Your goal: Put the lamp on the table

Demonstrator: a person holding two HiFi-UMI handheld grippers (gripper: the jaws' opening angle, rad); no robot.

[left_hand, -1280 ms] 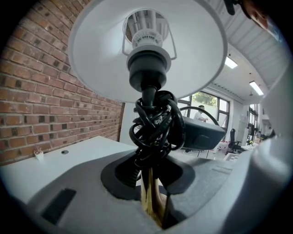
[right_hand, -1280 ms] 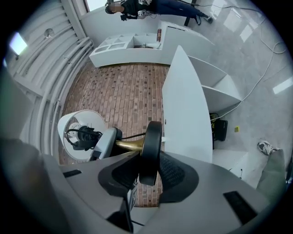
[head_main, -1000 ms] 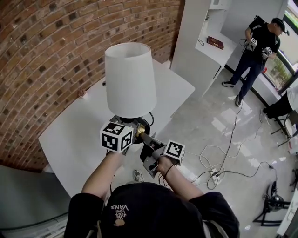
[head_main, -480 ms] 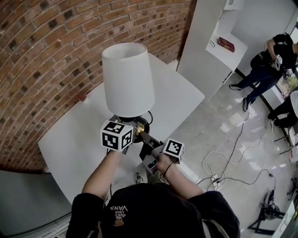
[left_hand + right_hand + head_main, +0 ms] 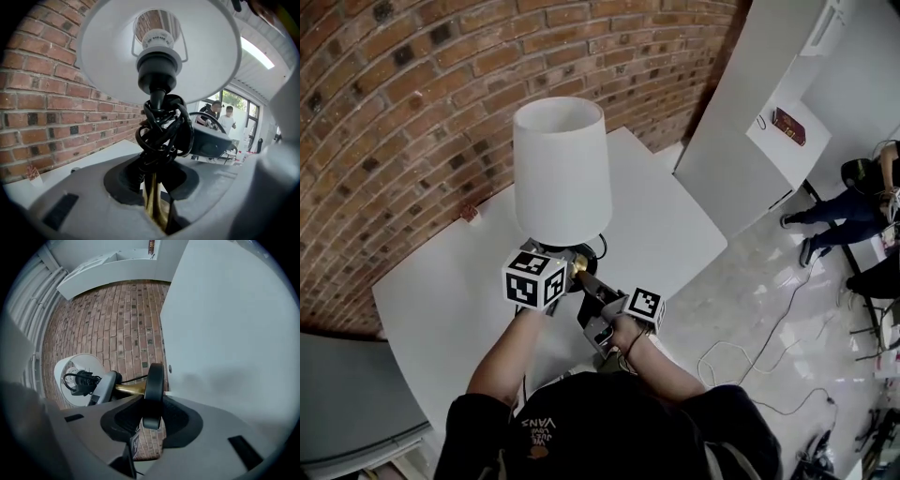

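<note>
The lamp has a white shade [image 5: 561, 173], a brass stem [image 5: 152, 206] and a black round base [image 5: 153, 394]. It hangs tilted above the white table [image 5: 441, 291]. My left gripper [image 5: 575, 266] is shut on the brass stem just below the bundled black cord [image 5: 164, 129]. In the left gripper view the shade [image 5: 159, 47] fills the top. My right gripper [image 5: 592, 292] is shut on the edge of the base. In the right gripper view that gripper [image 5: 152, 417] clamps the disc edge-on, with the shade [image 5: 77, 378] at the left.
A brick wall [image 5: 412, 94] runs behind the table. A small reddish object [image 5: 469, 213] sits on the table near the wall. A white cabinet [image 5: 750, 141] stands to the right. Cables [image 5: 769, 347] lie on the floor, where a person [image 5: 862, 202] is at the far right.
Both grippers have carried the lamp farther in over the table toward the brick wall and slightly lower. Both grips look the same as before.
</note>
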